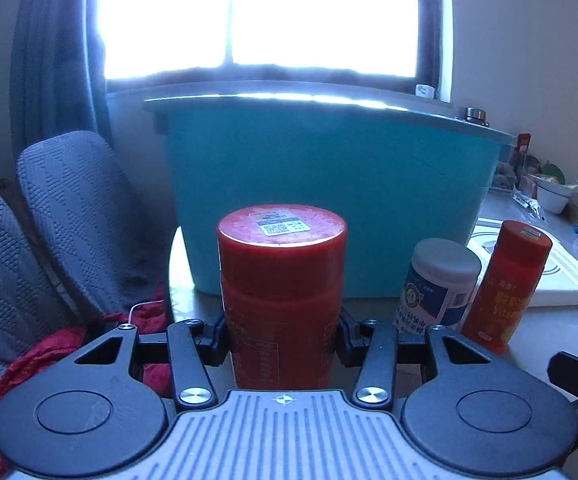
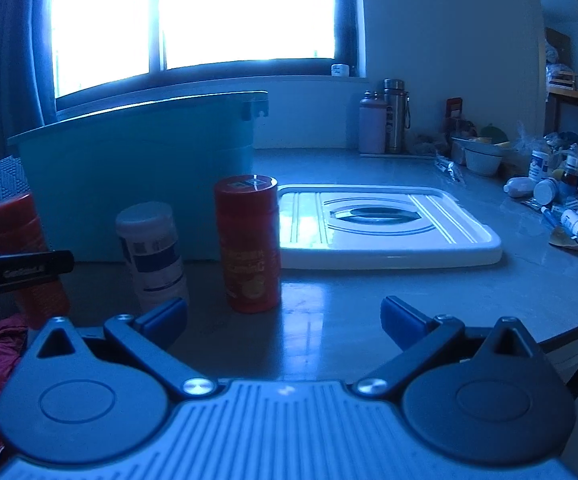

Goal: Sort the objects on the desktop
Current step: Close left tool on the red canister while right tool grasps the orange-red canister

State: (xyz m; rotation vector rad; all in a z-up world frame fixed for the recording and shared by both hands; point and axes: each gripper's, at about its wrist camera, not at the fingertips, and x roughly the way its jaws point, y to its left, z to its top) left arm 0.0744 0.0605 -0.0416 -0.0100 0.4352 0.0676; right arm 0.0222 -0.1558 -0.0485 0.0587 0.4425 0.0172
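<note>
My left gripper (image 1: 281, 340) is shut on a wide red canister (image 1: 281, 280), upright, in front of the teal bin (image 1: 329, 192). The canister also shows at the left edge of the right wrist view (image 2: 21, 256). Right of it stand a white bottle with a blue label (image 1: 437, 284) (image 2: 151, 252) and an orange vitamin C bottle (image 1: 505, 284) (image 2: 249, 244). My right gripper (image 2: 285, 320) is open and empty above the table, just in front of the orange bottle.
The bin's white lid (image 2: 385, 228) lies flat on the grey table (image 2: 489, 292) right of the bin. Flasks (image 2: 393, 120), a bowl (image 2: 481, 156) and several small bottles (image 2: 561, 200) crowd the far right. Grey chairs (image 1: 69, 216) and red cloth (image 1: 41, 352) are at the left.
</note>
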